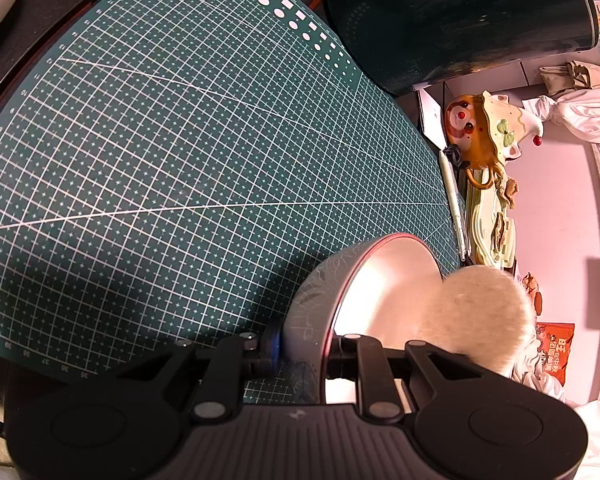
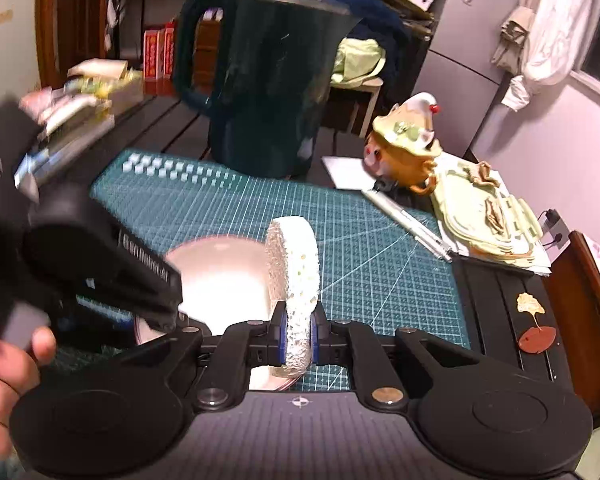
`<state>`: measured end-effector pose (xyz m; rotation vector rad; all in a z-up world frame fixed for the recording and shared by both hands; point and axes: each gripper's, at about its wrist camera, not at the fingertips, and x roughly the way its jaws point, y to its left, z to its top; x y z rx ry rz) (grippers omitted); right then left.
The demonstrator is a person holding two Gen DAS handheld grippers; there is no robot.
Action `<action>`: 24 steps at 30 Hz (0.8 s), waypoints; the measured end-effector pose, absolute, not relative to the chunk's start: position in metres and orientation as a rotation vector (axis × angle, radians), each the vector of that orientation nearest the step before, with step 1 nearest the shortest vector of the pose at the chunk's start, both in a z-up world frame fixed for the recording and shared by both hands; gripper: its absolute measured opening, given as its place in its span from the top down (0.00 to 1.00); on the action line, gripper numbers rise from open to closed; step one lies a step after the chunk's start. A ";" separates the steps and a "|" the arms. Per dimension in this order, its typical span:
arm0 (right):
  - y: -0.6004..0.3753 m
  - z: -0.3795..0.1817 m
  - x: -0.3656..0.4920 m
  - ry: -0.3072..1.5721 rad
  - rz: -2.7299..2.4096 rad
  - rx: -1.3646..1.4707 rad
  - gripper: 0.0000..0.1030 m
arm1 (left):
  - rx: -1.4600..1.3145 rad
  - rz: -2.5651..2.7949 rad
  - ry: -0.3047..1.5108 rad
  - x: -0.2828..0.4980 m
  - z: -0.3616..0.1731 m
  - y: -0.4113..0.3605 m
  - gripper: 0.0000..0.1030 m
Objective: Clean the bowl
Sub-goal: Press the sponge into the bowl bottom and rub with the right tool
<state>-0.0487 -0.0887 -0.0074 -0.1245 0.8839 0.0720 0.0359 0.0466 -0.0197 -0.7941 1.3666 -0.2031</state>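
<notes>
Two grippers, both engaged. The left gripper [image 1: 300,354] was clamped on the wall of the round bowl with a grey patterned outside, red rim and pale glossy inside [image 1: 380,292], one pad outside, one inside, holding it tipped on edge above the green gridded cutting mat [image 1: 160,152], its open face turned toward the right gripper. The right gripper [image 2: 299,330] was closed on the round white porous sponge [image 2: 294,276], gripped on its flat faces and standing edge-up between the pads.

Key relation: in the right wrist view the bowl's mouth lay just left of the sponge, the sponge's rim at or against the bowl's inner wall; contact could not be confirmed. The sponge's disc plane ran forward along the fingers, so judged, a sideways press to the left would bring its face onto the inside. The right hand was the working one, the left the holder.

Also present: a dark green plastic jug with handle [image 2: 268,88] beyond the mat; an orange ceramic animal figure in a pale hat [image 2: 404,148]; a white pen [image 2: 408,224].

Writing: small numerals along the mat's edge, "40" to "35"; Chinese characters on an orange packet [image 1: 556,348], not fully legible; lettering on the left gripper's finger, blurred.
</notes>
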 end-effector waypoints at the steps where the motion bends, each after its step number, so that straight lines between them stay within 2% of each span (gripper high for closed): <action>1: -0.092 -0.004 -0.049 0.881 0.088 -0.093 0.91 | -0.794 -0.203 1.367 0.036 -0.020 0.047 0.82; 11: -0.097 -0.040 -0.032 1.025 0.161 0.054 0.91 | -0.793 -0.204 1.368 0.039 -0.016 0.046 0.82; 20: -0.074 -0.033 -0.043 0.956 0.044 -0.178 0.91 | -0.794 -0.207 1.367 0.032 -0.018 0.049 0.82; 24: -0.083 -0.018 -0.045 0.913 0.022 -0.166 0.91 | -0.795 -0.207 1.367 0.028 -0.017 0.050 0.82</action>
